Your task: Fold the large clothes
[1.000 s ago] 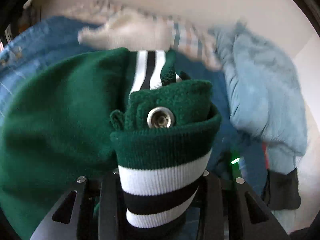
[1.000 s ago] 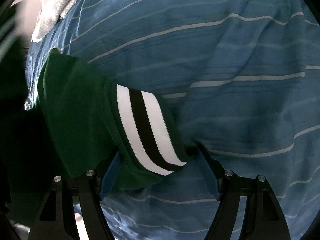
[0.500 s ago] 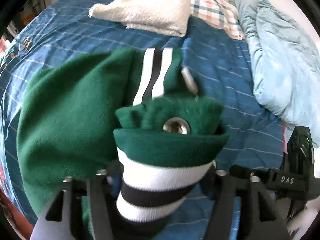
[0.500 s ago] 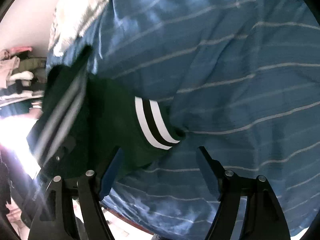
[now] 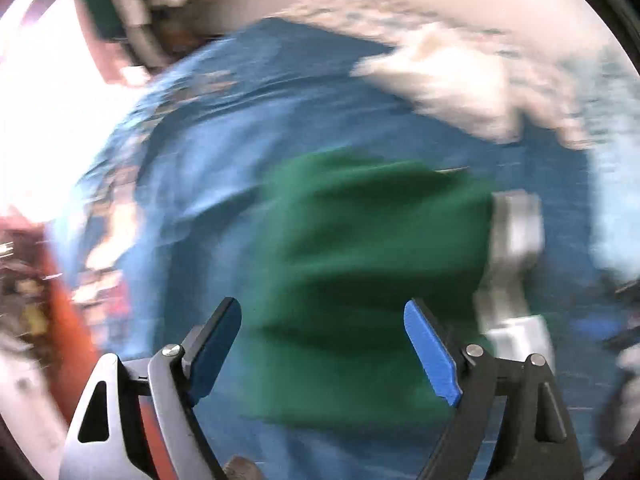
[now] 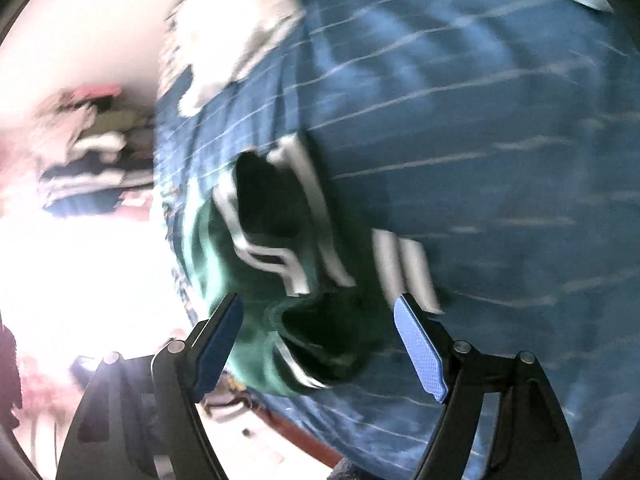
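While both views are motion-blurred, the left gripper (image 5: 322, 344) is seen held above the bed with its 2 blue pads spread wide and nothing between them. The right gripper (image 6: 318, 344) hangs likewise, jaws apart and empty. The green jacket (image 5: 360, 264), with white striped cuffs, lies bunched on the blue striped bedsheet (image 6: 480, 120), clear of both tools. A white towel (image 5: 448, 80) lies beyond it.
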`<state>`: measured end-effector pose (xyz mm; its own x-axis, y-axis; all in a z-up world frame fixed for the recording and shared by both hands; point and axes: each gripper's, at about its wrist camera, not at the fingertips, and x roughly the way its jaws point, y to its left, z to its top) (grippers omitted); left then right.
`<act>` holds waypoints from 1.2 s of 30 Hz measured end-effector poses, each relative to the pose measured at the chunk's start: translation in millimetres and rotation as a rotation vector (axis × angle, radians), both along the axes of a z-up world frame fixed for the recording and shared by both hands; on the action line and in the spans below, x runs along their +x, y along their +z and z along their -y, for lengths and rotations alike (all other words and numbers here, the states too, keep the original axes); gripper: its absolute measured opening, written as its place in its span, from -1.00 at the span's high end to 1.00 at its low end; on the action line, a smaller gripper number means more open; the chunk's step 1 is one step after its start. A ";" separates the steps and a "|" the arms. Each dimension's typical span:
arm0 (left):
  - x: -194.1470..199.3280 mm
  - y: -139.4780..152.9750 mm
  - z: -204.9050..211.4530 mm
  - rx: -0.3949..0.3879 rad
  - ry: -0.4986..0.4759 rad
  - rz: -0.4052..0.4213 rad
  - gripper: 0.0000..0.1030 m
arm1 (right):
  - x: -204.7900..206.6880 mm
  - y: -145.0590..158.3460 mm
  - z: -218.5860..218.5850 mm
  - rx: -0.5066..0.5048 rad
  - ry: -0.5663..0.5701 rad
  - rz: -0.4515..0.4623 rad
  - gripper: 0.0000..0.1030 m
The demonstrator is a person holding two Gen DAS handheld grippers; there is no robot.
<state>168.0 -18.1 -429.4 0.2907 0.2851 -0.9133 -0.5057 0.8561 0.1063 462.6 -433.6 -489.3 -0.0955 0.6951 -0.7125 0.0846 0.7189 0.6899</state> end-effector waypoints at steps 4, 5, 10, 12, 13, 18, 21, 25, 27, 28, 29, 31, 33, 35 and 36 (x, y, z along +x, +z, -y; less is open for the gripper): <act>-42.6 -65.3 -66.5 0.099 0.180 -0.165 -0.62 | 14.2 -11.0 -53.4 -0.007 0.120 0.044 -0.54; -54.0 -85.5 -83.8 0.105 0.223 -0.191 -0.62 | 16.2 -13.8 -64.5 -0.011 0.138 0.055 -0.54; -68.1 -156.3 -124.8 0.043 0.309 -0.231 -0.72 | 33.4 -39.3 -124.9 -0.056 0.256 0.133 -0.54; -64.7 -162.9 -127.9 0.056 0.321 -0.193 -0.97 | 38.1 -48.7 -138.2 -0.073 0.268 0.126 0.64; -63.4 -163.8 -128.8 0.055 0.330 -0.184 -0.99 | 42.6 -51.3 -145.3 -0.075 0.260 0.116 0.87; -69.7 -171.3 -138.8 0.005 0.388 -0.101 -1.00 | 75.9 -9.5 -151.4 -0.087 0.165 0.212 0.92; -73.2 -170.9 -142.5 -0.023 0.418 -0.087 -1.00 | 105.7 9.3 -142.8 -0.146 0.115 0.248 0.93; -72.8 -171.7 -147.9 -0.026 0.417 -0.097 -1.00 | 96.1 -21.5 -135.4 -0.191 0.203 0.070 0.60; -71.2 -171.4 -147.7 -0.041 0.422 -0.104 -1.00 | 79.2 -17.4 -121.6 -0.180 0.209 0.060 -0.45; -70.7 -172.3 -148.3 -0.046 0.423 -0.109 -1.00 | 71.5 -15.6 -109.3 -0.163 0.196 0.064 -0.62; -69.6 -173.0 -148.1 -0.046 0.422 -0.115 -1.00 | 65.1 -16.3 -101.7 -0.148 0.183 0.060 -0.69; -70.8 -174.3 -150.7 -0.044 0.425 -0.124 -1.00 | 58.2 -27.3 -91.0 -0.146 0.163 0.045 -0.69; -67.2 -172.5 -152.5 -0.041 0.425 -0.133 -1.00 | 57.1 -49.3 -88.0 -0.099 0.139 0.022 -0.69; -67.1 -171.8 -151.5 -0.047 0.427 -0.138 -1.00 | 60.2 -66.8 -94.1 -0.047 0.144 0.009 -0.72; -65.7 -172.4 -149.8 -0.048 0.427 -0.139 -1.00 | 63.5 -80.1 -104.7 -0.036 0.181 0.021 -0.80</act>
<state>102.4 131.6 -601.8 0.0295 0.3093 -0.9505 -0.7984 0.5794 0.1638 526.1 -329.0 -569.4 -0.2020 0.6421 -0.7396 -0.0628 0.7451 0.6640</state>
